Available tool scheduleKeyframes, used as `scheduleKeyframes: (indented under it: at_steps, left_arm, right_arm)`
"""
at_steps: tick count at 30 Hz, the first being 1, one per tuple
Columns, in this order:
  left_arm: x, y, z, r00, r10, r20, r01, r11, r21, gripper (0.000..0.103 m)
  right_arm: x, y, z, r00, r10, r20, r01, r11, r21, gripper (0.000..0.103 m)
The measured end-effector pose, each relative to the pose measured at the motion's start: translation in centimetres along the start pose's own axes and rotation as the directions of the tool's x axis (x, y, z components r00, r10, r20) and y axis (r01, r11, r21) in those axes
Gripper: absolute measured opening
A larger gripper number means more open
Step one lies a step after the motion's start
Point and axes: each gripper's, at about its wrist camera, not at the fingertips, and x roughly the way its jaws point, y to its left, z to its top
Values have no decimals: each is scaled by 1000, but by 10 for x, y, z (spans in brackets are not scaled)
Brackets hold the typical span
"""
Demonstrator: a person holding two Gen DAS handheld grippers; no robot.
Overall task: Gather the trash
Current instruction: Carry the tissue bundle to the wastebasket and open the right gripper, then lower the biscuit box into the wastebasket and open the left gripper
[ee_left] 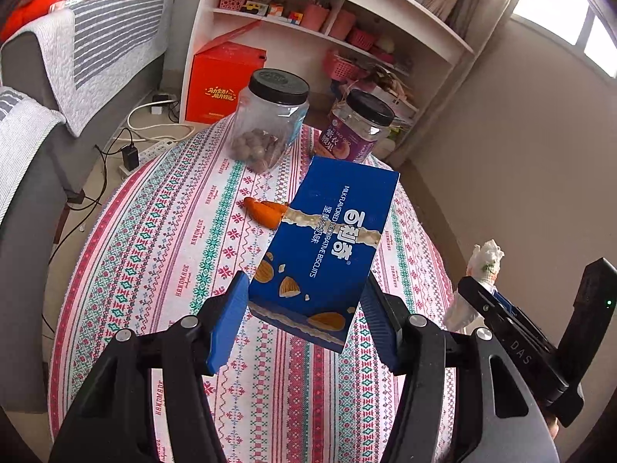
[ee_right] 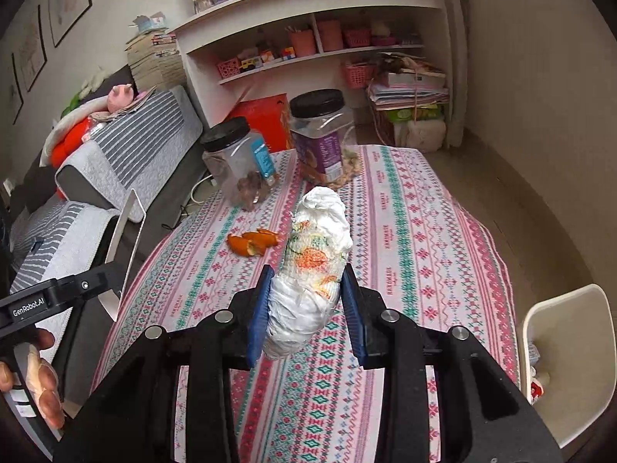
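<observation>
On the far left a sofa [ee_left: 96, 54] with a striped grey cover runs along the wall, and white shelves [ee_left: 347, 19] stand behind the tabletop [ee_left: 162, 239], which wears a patterned red and green cloth.

Two clear jars with black lids sit at the tabletop's far end: the left jar [ee_left: 270, 123] holds some nuts, the right jar [ee_left: 358, 127] has a purple label. They look like kept food, not trash.

Just in front of them lies orange peel [ee_left: 266, 212], loose on the cloth and not yet picked up.

The left tool [ee_left: 304, 305] is closed on a blue biscuit box [ee_left: 335, 235], its blue pads pressing the box's two long sides near the closest end. The box is lifted and tilts away from the camera, hiding part of the peel (it seems raised for carrying off).

To the right, the right tool [ee_right: 304, 301] grips a white wad [ee_right: 312, 262] of crumpled paper with orange and green stains. Its pads squeeze the lower half, and the upper end sticks out forward above the cloth.

At the far right edge of the right wrist view stands a white bin [ee_right: 567, 362] beside the tabletop, with something red inside. That is probably where both pieces are headed.
</observation>
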Motion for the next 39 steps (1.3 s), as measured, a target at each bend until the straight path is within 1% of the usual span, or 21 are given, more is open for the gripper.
scheduleKeyframes:
  at_steps: [3,6,10,12,15,19,22,24,25,26,27,28,29,33,35,39]
  left_arm:
    - [4,-14,-1,1000,-10,14,9,1000,18,57]
    - [10,-28,-4,1000,-19,12,19,999,33,57]
    - [19,-47,-9,999,-32,-3,32,998,55,57]
    - [22,-56,-12,999,-40,-11,40,997,70,57]
    - [26,-69,-16,999,-46,-17,47,995,89,57]
    - [31,-85,-22,998,-56,-27,59,992,115,57]
    - [35,-96,-25,997,-63,-34,67,989,133,57]
    - [36,-104,-27,997,-72,-37,77,987,144,58]
    - [35,-109,-28,996,-79,-37,84,985,151,57]
    - [34,-114,-29,996,-87,-36,92,983,159,57]
    - [33,-119,-30,995,-97,-37,102,980,168,57]
    - [32,-125,-31,993,-110,-38,115,977,179,57]
    - [31,-132,-32,992,-123,-40,128,973,190,57]
    - [30,-159,-42,984,-169,-55,178,952,249,58]
    - [31,-175,-49,981,-181,-65,193,939,284,58]
    - [35,-210,-67,972,-212,-102,234,910,342,58]
  right_arm:
    - [-17,-23,5,998,-44,45,42,999,31,33]
    - [-34,-50,7,990,-121,77,116,991,69,33]
    - [-54,-87,6,967,-234,97,222,967,125,33]
    - [-64,-106,4,952,-290,100,273,950,153,33]
    - [-76,-139,0,929,-362,81,339,917,211,33]
    - [-89,-176,-11,904,-426,35,400,872,284,33]
    - [-97,-198,-17,890,-456,-1,431,840,329,34]
    - [-104,-209,-22,881,-473,-20,447,818,363,36]
    - [-106,-213,-23,875,-482,-28,456,806,378,40]
    - [-111,-217,-25,873,-487,-27,457,797,395,49]
    - [-116,-222,-27,869,-495,-21,458,787,413,56]
    - [-121,-226,-28,863,-505,-12,460,776,431,66]
    - [-127,-229,-29,855,-519,-2,465,764,447,72]
    - [-148,-243,-35,824,-566,20,481,718,503,80]
    - [-160,-249,-37,811,-584,33,484,702,523,83]
    - [-178,-256,-41,777,-627,61,502,675,540,86]
